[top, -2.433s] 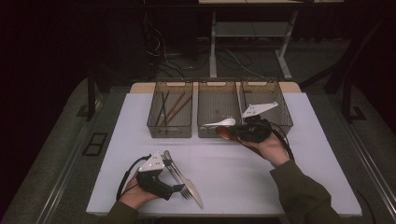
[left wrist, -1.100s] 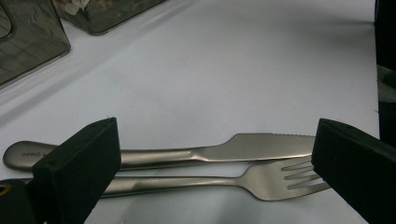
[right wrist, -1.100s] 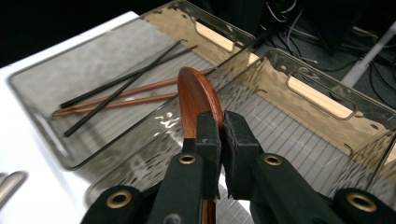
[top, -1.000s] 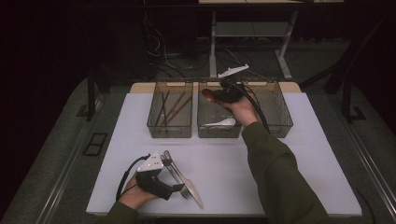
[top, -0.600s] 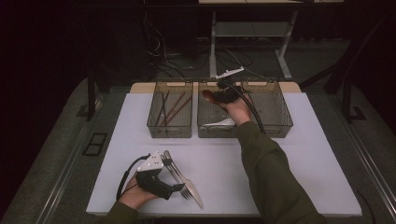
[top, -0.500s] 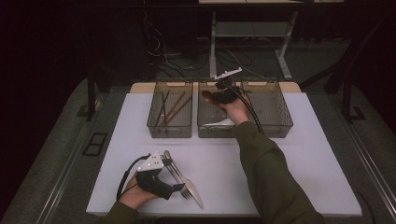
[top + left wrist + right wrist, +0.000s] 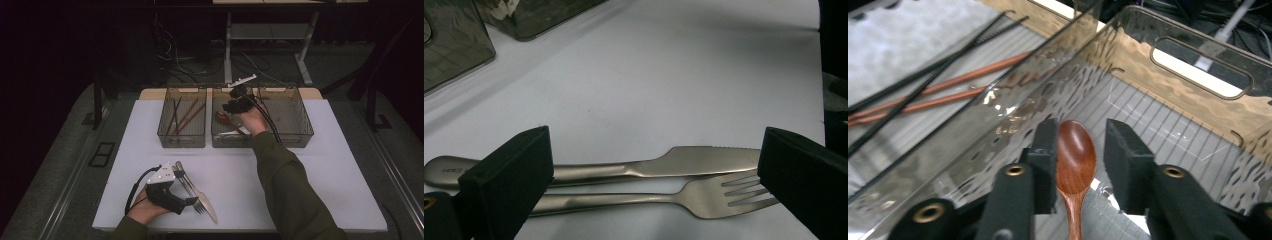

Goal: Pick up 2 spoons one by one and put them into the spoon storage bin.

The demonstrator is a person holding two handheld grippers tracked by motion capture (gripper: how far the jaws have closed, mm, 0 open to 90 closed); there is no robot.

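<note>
My right fingers [image 7: 1075,160] are down inside the middle bin [image 7: 220,141] at the far edge of the worktop [image 7: 320,170]. They have just been opening, and the wooden spoon [image 7: 1076,160] lies between them: its bowl sits in the gap, a clear space on one side, the other finger just beside it or touching, I cannot tell which. The spoon rests on the bin's floor, bowl toward the far wall. The bin to the left [image 7: 182,120] holds chopsticks [image 7: 943,90].

My left fingers [image 7: 649,175] stand wide apart near the front edge of the worktop, toward its left corner, with a metal knife [image 7: 664,162] and a fork [image 7: 704,197] lying side by side on the worktop between them, neither one pinched.
</note>
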